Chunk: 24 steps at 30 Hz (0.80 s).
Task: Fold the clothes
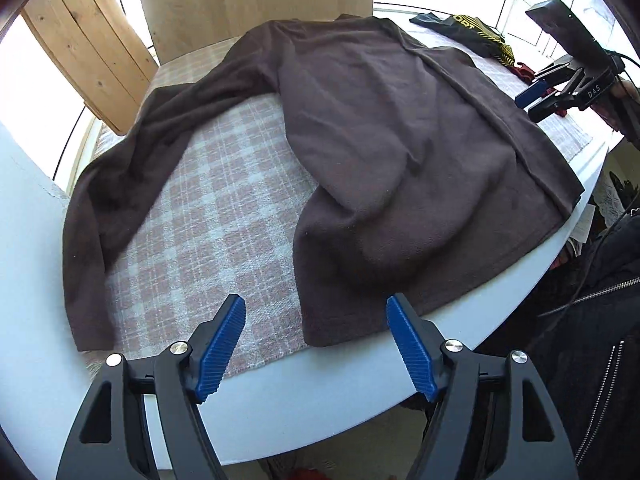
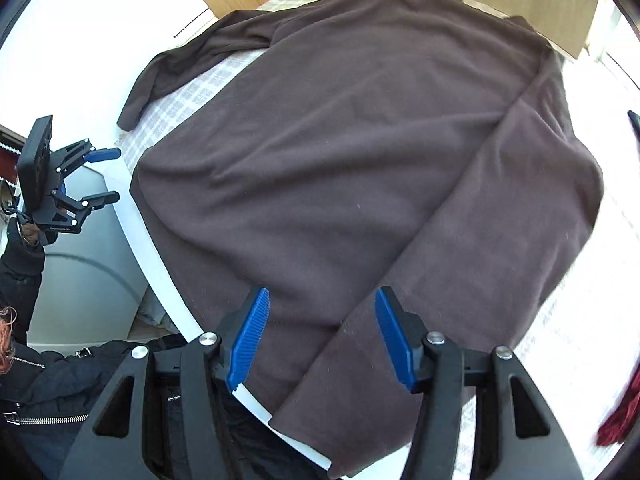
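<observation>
A dark brown long-sleeved sweater lies flat on a pink checked cloth on a round white table. One sleeve trails out to the left. The other sleeve is folded diagonally over the body, and its cuff hangs past the table's edge. My left gripper hovers open over the near hem corner, with nothing between its blue pads. My right gripper stands open above the folded sleeve and holds nothing. Each gripper shows in the other's view: the left gripper and the right gripper.
A black and yellow garment lies at the far side of the table, and a red garment near its right edge. Wooden boards stand behind the table. The person's black zipped jacket is close to the near rim.
</observation>
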### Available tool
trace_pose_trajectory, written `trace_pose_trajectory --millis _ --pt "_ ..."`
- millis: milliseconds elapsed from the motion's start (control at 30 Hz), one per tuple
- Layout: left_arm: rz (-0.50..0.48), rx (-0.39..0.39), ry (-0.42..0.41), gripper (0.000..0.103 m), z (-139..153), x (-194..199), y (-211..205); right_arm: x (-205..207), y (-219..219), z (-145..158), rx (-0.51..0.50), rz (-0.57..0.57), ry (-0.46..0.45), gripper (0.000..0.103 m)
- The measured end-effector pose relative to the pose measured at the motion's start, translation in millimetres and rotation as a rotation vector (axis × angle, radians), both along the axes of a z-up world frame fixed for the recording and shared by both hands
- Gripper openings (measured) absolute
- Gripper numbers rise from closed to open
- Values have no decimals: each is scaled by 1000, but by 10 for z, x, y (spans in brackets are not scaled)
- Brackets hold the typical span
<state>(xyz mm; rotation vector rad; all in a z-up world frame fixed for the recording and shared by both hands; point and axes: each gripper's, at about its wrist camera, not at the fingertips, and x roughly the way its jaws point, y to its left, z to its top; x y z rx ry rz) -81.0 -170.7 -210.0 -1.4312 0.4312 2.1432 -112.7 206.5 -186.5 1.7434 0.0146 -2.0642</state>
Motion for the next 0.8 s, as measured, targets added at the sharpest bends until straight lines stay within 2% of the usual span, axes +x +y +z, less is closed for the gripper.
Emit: trace_pose_trajectory --millis 67,167,200,233,267,333,500,567,633,733,800 --pt "-33 -5 -46 71 -173 -73 34 180 225 13 7 -71 -8 55" --pt "-69 34 -119 58 -344 -129 65 405 506 -62 32 -181 -26 55" --pt "-79 59 -127 55 -341 -136 65 490 603 -94 37 -215 -40 55" --pt "-87 80 -139 47 -340 -144 65 576 700 -126 42 -250 -55 55" --pt "-93 90 -154 45 -342 -153 68 662 782 -167 47 -280 -69 55" --pt "-122 88 -161 26 -339 -139 97 825 874 -263 59 -329 -87 55" --pt "-157 153 -185 14 -247 -115 118 1099 868 -369 3 -414 -97 55" --pt "-157 187 -202 13 -204 -120 110 1113 689 -299 -36 -380 -63 55" --pt "-149 226 -221 12 -150 -130 101 1049 394 -228 -63 -279 -44 55" --pt "-137 308 -243 11 1 -164 106 932 -143 -180 -84 -87 -28 55" --pt "-136 367 -256 11 122 -182 119 863 -493 -203 -52 38 2 55"
